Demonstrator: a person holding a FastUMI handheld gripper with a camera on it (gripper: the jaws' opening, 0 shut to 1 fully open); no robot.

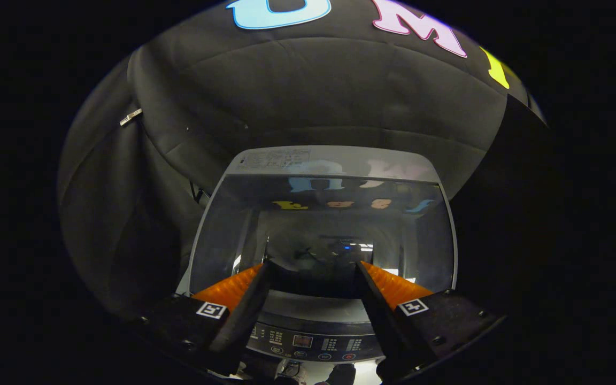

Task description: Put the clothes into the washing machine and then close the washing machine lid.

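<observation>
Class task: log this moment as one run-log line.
gripper: open, empty | washing machine lid: closed, just ahead of fingers | control panel: between fingers

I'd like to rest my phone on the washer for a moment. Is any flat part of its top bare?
The glass lid is shut and bare, from the grey back strip down to the open gripper, whose fingers are spread over the lid's front edge. Below them the control panel is crowded with buttons and a display.

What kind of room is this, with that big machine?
Probably a recording booth set up like a laundry corner: a top-loading washing machine with its glass lid down, a control panel, black cloth wall behind. The gripper is open.
</observation>
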